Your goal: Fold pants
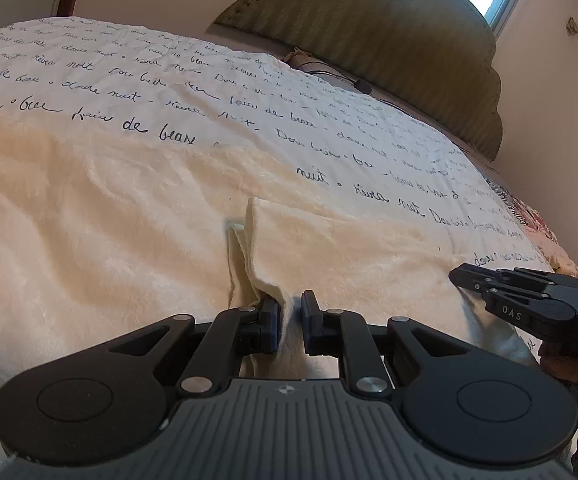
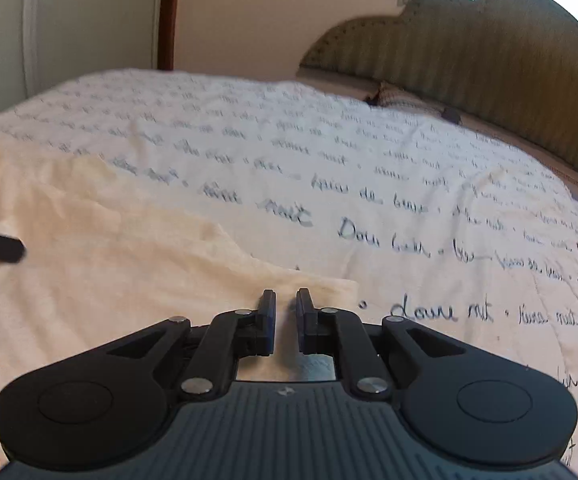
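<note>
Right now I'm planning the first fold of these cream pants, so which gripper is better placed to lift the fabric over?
Probably the left gripper: a raised fold of the cream pants stands between its fingers. The right gripper sits at the pants' corner, its grip on the cloth unclear.

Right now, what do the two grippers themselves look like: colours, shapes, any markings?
Both are matte black. The left gripper has two flat fingers with blue pads, silver rivets, round side discs and a ribbed grey body with a small emblem. The right gripper matches it; in the left view its side reads "DAS". No cables show.
</note>
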The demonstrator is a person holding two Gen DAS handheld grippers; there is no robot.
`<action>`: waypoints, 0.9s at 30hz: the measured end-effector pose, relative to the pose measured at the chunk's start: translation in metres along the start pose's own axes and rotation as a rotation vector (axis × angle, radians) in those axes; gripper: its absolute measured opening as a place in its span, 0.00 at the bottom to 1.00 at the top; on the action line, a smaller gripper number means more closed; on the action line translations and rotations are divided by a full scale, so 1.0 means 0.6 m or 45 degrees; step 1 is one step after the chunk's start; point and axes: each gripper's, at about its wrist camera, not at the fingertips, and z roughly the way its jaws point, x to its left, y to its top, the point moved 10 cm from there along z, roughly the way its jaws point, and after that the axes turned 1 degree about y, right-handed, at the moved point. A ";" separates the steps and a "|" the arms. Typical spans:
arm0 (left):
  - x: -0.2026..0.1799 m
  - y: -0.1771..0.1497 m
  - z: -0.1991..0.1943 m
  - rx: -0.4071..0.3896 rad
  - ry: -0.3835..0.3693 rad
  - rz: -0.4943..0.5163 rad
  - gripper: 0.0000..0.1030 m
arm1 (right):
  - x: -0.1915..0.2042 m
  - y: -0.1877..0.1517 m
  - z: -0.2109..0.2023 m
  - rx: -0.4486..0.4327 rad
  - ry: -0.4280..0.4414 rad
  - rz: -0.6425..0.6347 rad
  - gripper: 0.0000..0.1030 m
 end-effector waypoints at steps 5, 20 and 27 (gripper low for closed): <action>-0.006 -0.005 -0.003 -0.017 0.005 0.020 0.18 | 0.022 -0.020 -0.070 -0.064 0.007 0.015 0.11; -0.006 -0.003 -0.005 -0.010 -0.002 0.002 0.19 | 0.093 -0.125 -0.162 0.021 0.069 -0.171 0.13; -0.012 0.029 -0.046 -0.145 0.050 0.034 0.25 | 0.109 -0.090 -0.193 -0.106 0.080 -0.093 0.14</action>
